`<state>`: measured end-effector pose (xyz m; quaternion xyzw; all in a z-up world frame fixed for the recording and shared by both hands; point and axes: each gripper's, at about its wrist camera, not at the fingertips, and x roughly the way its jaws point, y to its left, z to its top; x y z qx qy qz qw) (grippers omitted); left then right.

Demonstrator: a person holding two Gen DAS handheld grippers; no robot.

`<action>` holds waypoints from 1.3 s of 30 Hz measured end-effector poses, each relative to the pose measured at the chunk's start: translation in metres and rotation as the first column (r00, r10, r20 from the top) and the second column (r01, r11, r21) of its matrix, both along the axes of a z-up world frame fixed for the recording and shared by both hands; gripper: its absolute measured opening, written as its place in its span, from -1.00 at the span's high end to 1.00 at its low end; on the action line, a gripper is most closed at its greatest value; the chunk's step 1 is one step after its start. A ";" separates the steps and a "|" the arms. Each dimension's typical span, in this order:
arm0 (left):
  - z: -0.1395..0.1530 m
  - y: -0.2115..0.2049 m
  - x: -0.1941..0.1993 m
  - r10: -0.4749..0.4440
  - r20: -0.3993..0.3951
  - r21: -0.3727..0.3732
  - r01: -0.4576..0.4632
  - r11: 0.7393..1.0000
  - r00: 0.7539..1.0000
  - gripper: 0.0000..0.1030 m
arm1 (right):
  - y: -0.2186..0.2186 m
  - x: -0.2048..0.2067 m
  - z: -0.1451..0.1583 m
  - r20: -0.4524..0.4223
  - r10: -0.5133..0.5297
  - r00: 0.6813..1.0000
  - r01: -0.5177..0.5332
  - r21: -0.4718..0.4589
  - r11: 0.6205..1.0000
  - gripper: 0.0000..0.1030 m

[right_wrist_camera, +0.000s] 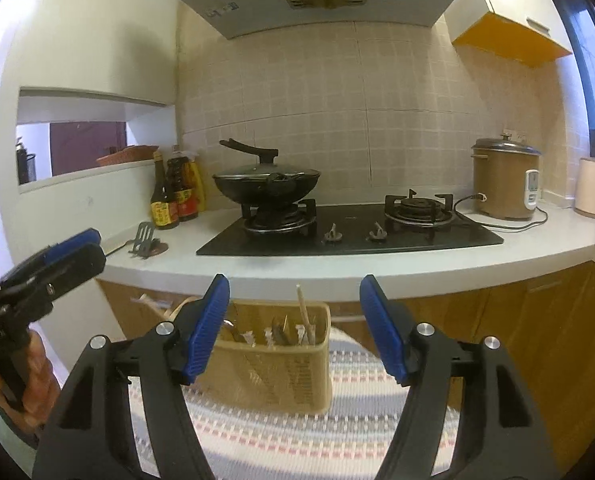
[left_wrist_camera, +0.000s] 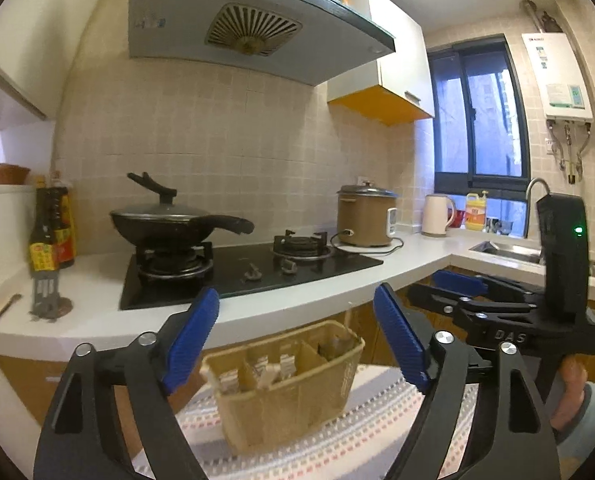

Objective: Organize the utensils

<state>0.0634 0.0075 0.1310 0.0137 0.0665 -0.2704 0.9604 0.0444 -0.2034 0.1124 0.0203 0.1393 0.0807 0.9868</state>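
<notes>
Both grippers hung above a striped mat [right_wrist_camera: 337, 412] with nothing held. The left gripper [left_wrist_camera: 297, 344] had its two blue-padded fingers [left_wrist_camera: 191, 336] spread wide apart, and so did the right gripper [right_wrist_camera: 293, 328]; each also showed at the edge of the other's view.

One tan slotted utensil basket [right_wrist_camera: 281, 376] stood on the mat, just beyond and between the right fingertips, and below and between the left ones. It was split into compartments; I could make out about four from the left wrist view. Several utensils [right_wrist_camera: 281, 334] stood upright inside, with one pale chopstick-like stick [right_wrist_camera: 303, 312] rising above the rim; their exact number was too blurred to count.

Farther past the fingertips ran the white counter [right_wrist_camera: 377, 270]. On it sat one black two-burner hob [right_wrist_camera: 349, 232] with two knobs, one lidded wok [right_wrist_camera: 267, 184] on the burner toward the left finger, one brown rice cooker [right_wrist_camera: 503, 184] toward the right finger, one cream kettle [right_wrist_camera: 591, 192], three sauce bottles [right_wrist_camera: 175, 192], and one slotted spatula [right_wrist_camera: 145, 238].
</notes>
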 end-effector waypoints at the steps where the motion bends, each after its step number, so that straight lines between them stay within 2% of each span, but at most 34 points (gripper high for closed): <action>1: 0.000 0.001 -0.007 0.006 0.001 0.003 -0.006 1.000 1.000 -0.56 | 0.002 -0.010 -0.001 0.004 -0.006 1.000 0.006 -0.011 1.000 -0.27; 7: -0.016 0.009 -0.044 0.084 -0.017 0.006 -0.084 0.996 0.996 -0.73 | 0.014 -0.057 -0.016 0.036 -0.033 0.999 0.036 -0.076 0.996 -0.57; 11: -0.038 0.014 -0.054 0.161 -0.044 -0.005 -0.161 0.987 0.986 -0.76 | 0.011 -0.070 -0.035 0.031 -0.070 0.997 0.071 -0.048 0.996 -0.69; 14: -0.060 0.012 -0.054 0.248 -0.039 0.010 -0.248 0.969 0.968 -0.82 | 0.006 -0.071 -0.052 0.033 -0.124 0.992 0.126 -0.039 0.991 -0.75; 20: -0.087 0.001 -0.032 0.297 -0.095 0.022 -0.296 0.955 0.950 -0.82 | -0.002 -0.058 -0.083 0.007 -0.158 0.987 0.158 -0.001 0.987 -0.81; 28: -0.113 -0.009 -0.026 0.382 -0.054 0.009 -0.382 0.924 0.923 -0.82 | -0.004 -0.052 -0.111 0.012 -0.216 0.976 0.216 -0.019 0.976 -0.82; 32: -0.116 -0.013 -0.029 0.429 -0.014 0.041 -0.428 0.903 0.903 -0.82 | -0.002 -0.057 -0.112 0.038 -0.227 0.973 0.228 -0.024 0.973 -0.82; 36: -0.119 -0.005 -0.025 0.445 -0.058 0.033 -0.444 0.896 0.894 -0.82 | -0.009 -0.060 -0.113 0.033 -0.233 0.972 0.233 0.010 0.972 -0.82; 39: -0.122 -0.005 -0.027 0.472 -0.028 0.060 -0.470 0.881 0.881 -0.82 | -0.011 -0.056 -0.115 0.009 -0.226 0.974 0.226 0.017 0.974 -0.82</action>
